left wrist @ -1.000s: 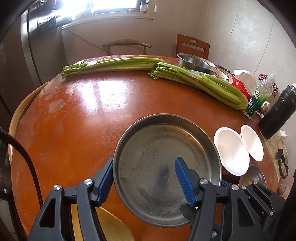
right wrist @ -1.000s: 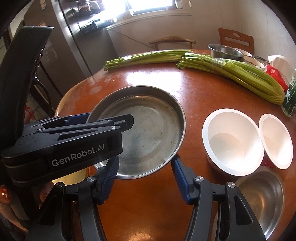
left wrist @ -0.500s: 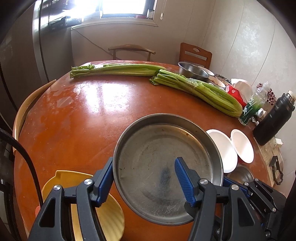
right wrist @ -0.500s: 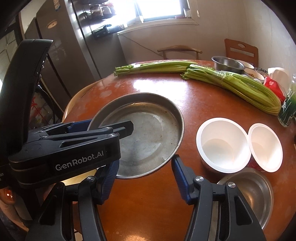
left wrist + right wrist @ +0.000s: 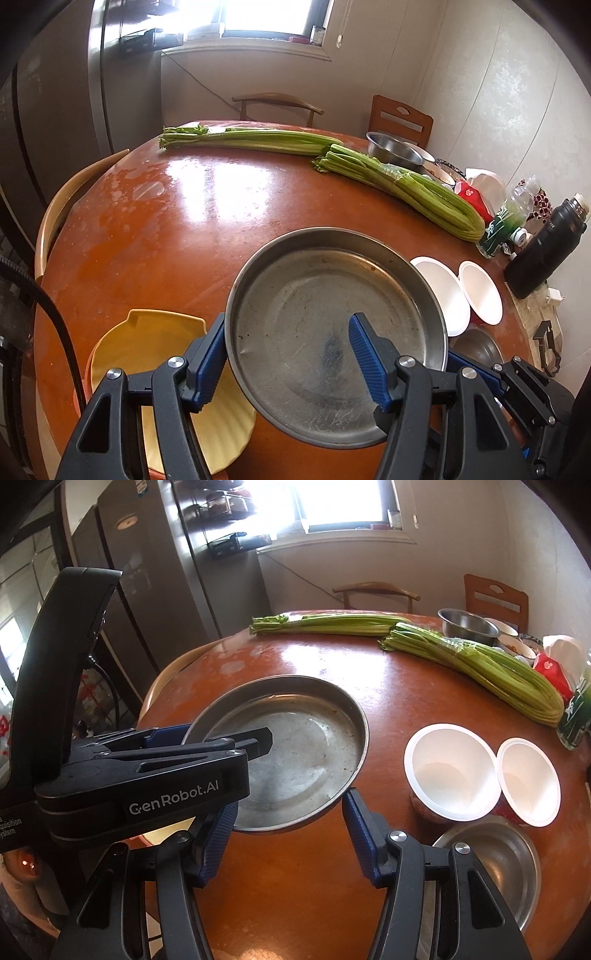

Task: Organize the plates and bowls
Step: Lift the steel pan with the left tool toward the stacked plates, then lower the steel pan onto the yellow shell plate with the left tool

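Observation:
A large round steel plate (image 5: pixel 332 314) is held above the brown round table (image 5: pixel 184 229). My left gripper (image 5: pixel 284 354) is shut on its near rim, one finger outside and one inside. The plate also shows in the right wrist view (image 5: pixel 295 746), with the left gripper's body in front of it. A yellow plate (image 5: pixel 147 343) lies on the table below and left of it. My right gripper (image 5: pixel 288 834) is open and empty, just right of the steel plate. Two white bowls (image 5: pixel 450 771) (image 5: pixel 528 782) and a small steel bowl (image 5: pixel 495 860) sit to the right.
Two celery bunches (image 5: pixel 399 184) (image 5: pixel 247 138) lie across the far side of the table. A steel bowl (image 5: pixel 393 151), dishes, a red packet, a green bottle (image 5: pixel 506 221) and a black flask (image 5: pixel 546 247) crowd the right edge. Chairs stand around the table.
The left gripper has lifted the steel plate up and back from the table. The yellow plate has come into view beneath it. The right gripper has also risen.

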### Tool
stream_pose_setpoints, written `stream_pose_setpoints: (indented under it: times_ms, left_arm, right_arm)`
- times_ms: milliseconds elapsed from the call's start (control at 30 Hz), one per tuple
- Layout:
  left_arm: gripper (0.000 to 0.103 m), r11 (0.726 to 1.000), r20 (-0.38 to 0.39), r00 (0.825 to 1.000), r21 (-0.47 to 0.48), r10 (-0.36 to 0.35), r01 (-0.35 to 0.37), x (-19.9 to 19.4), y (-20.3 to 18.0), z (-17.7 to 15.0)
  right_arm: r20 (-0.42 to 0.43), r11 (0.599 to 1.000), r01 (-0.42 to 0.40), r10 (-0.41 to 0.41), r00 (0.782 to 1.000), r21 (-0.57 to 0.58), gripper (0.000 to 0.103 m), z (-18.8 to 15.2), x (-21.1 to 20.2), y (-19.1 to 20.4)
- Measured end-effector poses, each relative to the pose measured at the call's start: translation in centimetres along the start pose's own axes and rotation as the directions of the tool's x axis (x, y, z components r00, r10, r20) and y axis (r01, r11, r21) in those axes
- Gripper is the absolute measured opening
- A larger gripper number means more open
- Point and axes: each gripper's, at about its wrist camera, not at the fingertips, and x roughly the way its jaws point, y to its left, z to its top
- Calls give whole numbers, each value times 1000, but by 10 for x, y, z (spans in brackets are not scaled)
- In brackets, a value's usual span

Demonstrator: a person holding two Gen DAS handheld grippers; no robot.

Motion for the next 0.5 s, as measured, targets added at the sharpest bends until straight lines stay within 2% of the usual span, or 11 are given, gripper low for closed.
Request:
stream_pose_setpoints:
  times_ms: [267, 500]
  left_arm:
    - [64, 999, 38, 999, -29, 30, -29, -20, 14, -10]
    - [64, 994, 34, 997, -86, 64, -61, -29, 36, -22]
  right_arm:
    - [11, 998, -34, 35, 999, -51, 61, -2, -5, 21]
    - [-10, 993, -75, 74, 997, -91, 61, -3, 4, 43]
